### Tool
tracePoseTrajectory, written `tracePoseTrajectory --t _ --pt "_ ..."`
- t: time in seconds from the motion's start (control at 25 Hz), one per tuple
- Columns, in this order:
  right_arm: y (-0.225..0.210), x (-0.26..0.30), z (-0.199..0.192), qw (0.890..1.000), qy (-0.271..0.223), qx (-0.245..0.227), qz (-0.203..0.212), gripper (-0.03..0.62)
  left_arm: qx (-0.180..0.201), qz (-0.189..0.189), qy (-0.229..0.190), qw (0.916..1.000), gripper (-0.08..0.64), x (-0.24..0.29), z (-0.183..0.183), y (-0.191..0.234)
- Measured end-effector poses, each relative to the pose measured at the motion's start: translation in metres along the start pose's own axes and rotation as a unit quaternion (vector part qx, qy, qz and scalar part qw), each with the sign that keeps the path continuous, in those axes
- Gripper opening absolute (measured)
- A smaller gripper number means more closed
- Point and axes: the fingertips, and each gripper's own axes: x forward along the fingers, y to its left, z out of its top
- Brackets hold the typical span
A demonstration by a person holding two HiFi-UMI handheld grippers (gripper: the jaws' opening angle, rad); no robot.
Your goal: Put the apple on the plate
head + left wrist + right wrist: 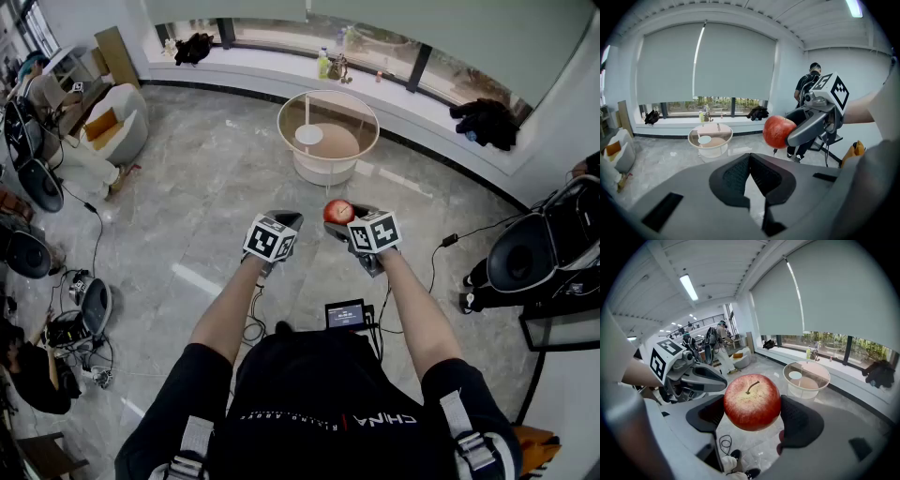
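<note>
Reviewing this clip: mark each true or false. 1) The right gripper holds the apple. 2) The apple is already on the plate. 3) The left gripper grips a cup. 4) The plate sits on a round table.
1) True: the right gripper is closed on the apple.
2) False: the plate is bare, and the apple is held in the air, well short of it.
3) False: the left gripper has its jaws together with nothing between them.
4) True: the plate lies on the round glass-topped table by the window.
</note>
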Motion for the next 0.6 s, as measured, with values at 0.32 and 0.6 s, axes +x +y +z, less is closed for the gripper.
tracePoseTrajectory --t 0.32,0.6 --pt "-0.008 -0.005 -0.002 1.0 0.005 -0.006 -0.013 0.377 0.002 0.005 -0.002 1.0 0.017 0.004 0.0 0.001" --pt "-0.012 -0.012 -0.003 1.0 -0.005 0.018 -0.001 0.377 0.007 0.008 -0.01 0.9999 0.017 0.007 0.008 -0.007"
